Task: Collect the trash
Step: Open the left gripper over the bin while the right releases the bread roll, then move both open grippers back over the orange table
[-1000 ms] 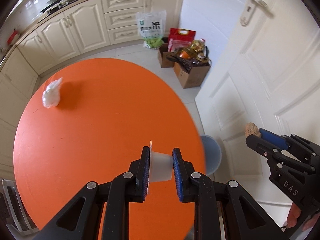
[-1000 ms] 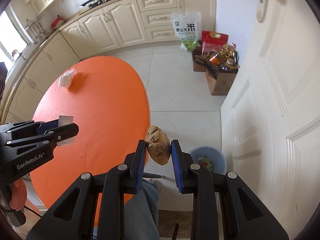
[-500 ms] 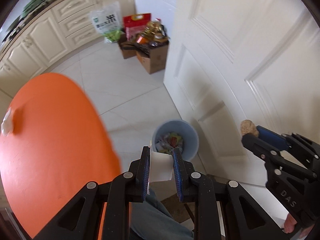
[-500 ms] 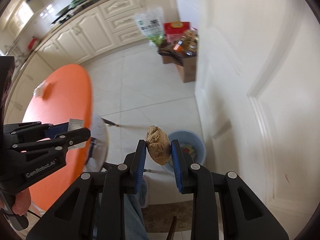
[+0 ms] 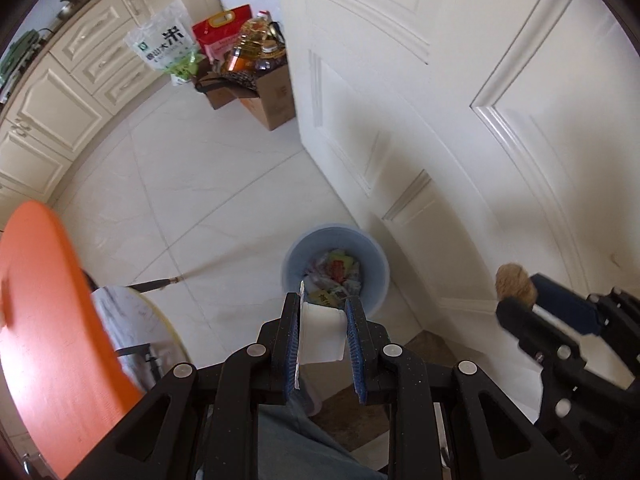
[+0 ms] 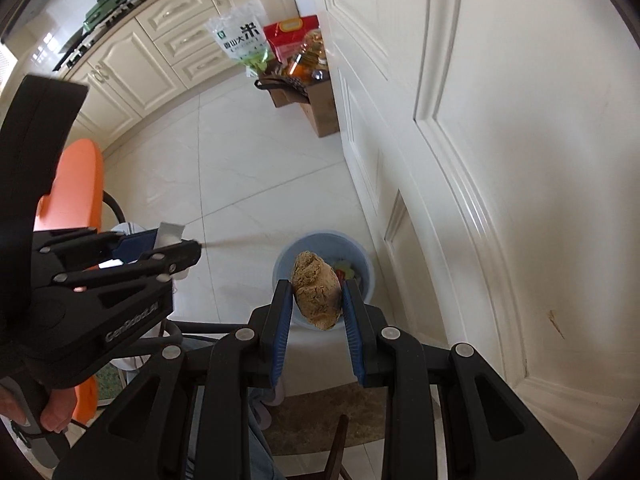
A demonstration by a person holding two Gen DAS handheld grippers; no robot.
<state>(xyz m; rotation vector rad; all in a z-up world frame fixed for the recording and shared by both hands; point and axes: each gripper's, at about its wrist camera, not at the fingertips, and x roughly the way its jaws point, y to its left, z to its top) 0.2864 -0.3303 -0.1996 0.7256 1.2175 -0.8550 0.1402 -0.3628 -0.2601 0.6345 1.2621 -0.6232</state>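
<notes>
My left gripper points down at the floor with a small white plastic cup between its blue pads; its peeled lid sticks up along the left pad. The jaws are opening, and the pads still touch the cup. Just beyond the fingertips a light blue trash bin stands on the floor with mixed litter inside. My right gripper is shut on a brown crumbly lump, which hangs over the same bin. Each gripper shows at the edge of the other's view.
A white panelled door rises right beside the bin. The orange round table lies to the left, with a white stool under it. Cardboard boxes of bottles and a rice bag stand by the cabinets. A person's trouser leg is below.
Both grippers have swung off the orange table to the right and sunk toward the floor. The bin has come from the view's edge to just ahead of both fingertips. Both loads are still held.
</notes>
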